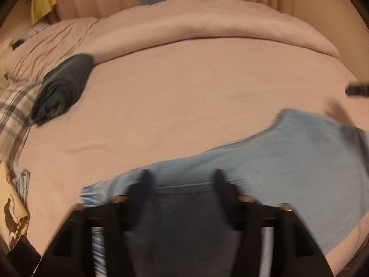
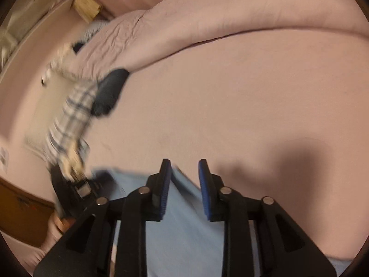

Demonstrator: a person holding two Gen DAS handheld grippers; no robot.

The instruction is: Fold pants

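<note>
Left wrist: the left gripper hangs wide apart over light-blue pants at the bed's near edge, unfolded. Right wrist: the right gripper stands narrowly parted above them, gripping nothing; folding appears barely begun.

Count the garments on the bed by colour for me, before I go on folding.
Light blue: 1, the pants spread under both grippers.
Dark: 1, a bundled garment by the duvet.
Plaid: 1, a checked cloth at the bed's edge.
Total: 3
</note>
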